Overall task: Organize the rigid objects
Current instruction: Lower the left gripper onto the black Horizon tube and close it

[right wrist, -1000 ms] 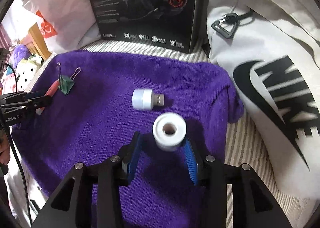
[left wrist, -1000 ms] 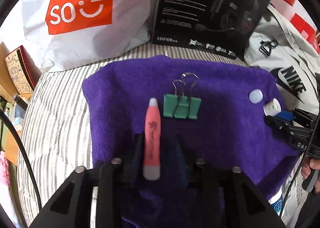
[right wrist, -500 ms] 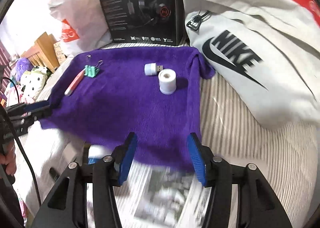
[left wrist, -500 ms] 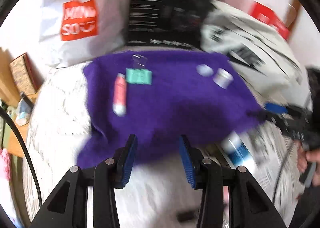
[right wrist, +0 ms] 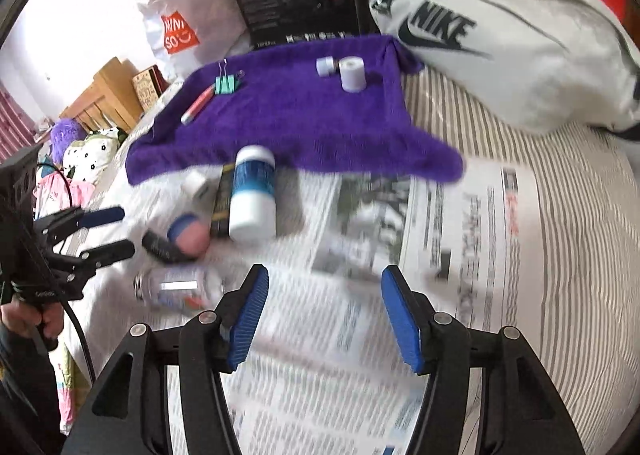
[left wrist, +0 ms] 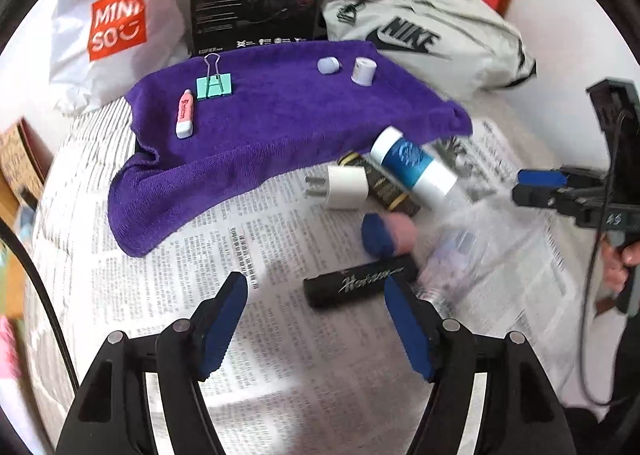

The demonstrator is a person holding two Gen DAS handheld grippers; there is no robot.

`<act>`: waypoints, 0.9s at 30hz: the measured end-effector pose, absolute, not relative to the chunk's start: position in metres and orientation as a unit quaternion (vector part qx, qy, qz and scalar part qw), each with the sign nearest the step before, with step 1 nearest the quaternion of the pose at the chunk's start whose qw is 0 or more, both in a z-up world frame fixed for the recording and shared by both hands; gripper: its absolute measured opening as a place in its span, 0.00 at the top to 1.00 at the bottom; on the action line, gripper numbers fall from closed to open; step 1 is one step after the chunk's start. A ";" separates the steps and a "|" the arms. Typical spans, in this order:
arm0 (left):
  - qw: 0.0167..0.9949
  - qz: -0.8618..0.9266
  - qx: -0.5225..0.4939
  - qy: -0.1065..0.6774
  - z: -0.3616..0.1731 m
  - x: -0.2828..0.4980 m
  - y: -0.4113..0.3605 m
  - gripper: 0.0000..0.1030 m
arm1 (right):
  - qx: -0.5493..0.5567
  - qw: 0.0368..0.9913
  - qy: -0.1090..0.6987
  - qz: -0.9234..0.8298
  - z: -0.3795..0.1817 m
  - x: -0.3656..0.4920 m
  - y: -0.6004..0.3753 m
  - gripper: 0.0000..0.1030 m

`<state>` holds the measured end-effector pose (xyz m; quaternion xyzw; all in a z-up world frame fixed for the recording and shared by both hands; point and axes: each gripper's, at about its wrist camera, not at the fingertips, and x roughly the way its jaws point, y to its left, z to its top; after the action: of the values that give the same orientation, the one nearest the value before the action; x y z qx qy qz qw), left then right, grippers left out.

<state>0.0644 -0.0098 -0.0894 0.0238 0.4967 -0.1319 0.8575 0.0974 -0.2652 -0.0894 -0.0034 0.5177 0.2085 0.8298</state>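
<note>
The white plug adapter (left wrist: 347, 187) is shown clearly only in the left view. The black "Hoiam" tube (left wrist: 360, 281) is seen just ahead of the left gripper (left wrist: 316, 323), whose jaws are spread apart and empty. The right gripper (right wrist: 324, 319) jaws are likewise apart over newspaper (right wrist: 360, 375).

Left gripper (left wrist: 316, 319) jaws apart over newspaper (left wrist: 168, 279); black tube (left wrist: 360, 282) between.

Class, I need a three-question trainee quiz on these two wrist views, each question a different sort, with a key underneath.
1. True or false: the green binder clip lies on the newspaper.
2. How many items rest on the purple towel?
3. Which lies nearest the left tool? A) white roll B) black tube C) pink pen

Key
1. False; it lies on the towel.
2. Four: clip, pen, roll and the small pale USB plug.
3. B. Both the left tool and the right tool are open and empty.
</note>
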 end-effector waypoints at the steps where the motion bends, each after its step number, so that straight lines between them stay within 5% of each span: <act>1: 0.856 -0.139 0.036 0.496 -0.091 0.064 -0.012 0.33 | -0.003 0.829 0.520 0.207 -0.090 0.096 -0.266 0.43; 12: 0.827 -0.215 0.211 0.475 -0.112 0.074 -0.060 0.33 | -0.015 0.823 0.531 0.202 -0.099 0.091 -0.269 0.43; 15: 0.816 -0.250 0.179 0.490 -0.110 0.076 -0.058 0.59 | -0.014 0.821 0.534 0.199 -0.101 0.094 -0.271 0.43; 20: 0.829 -0.229 0.136 0.492 -0.109 0.064 -0.045 0.72 | -0.007 0.819 0.537 0.203 -0.105 0.096 -0.269 0.43; 27: 0.850 -0.159 0.059 0.499 -0.110 0.043 -0.007 0.77 | -0.001 0.811 0.535 0.235 -0.103 0.087 -0.251 0.43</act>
<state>0.0427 -0.0069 -0.1097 0.0593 0.4991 -0.1591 0.8497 0.0874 -0.2507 -0.1027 -0.0010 0.5353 0.2350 0.8113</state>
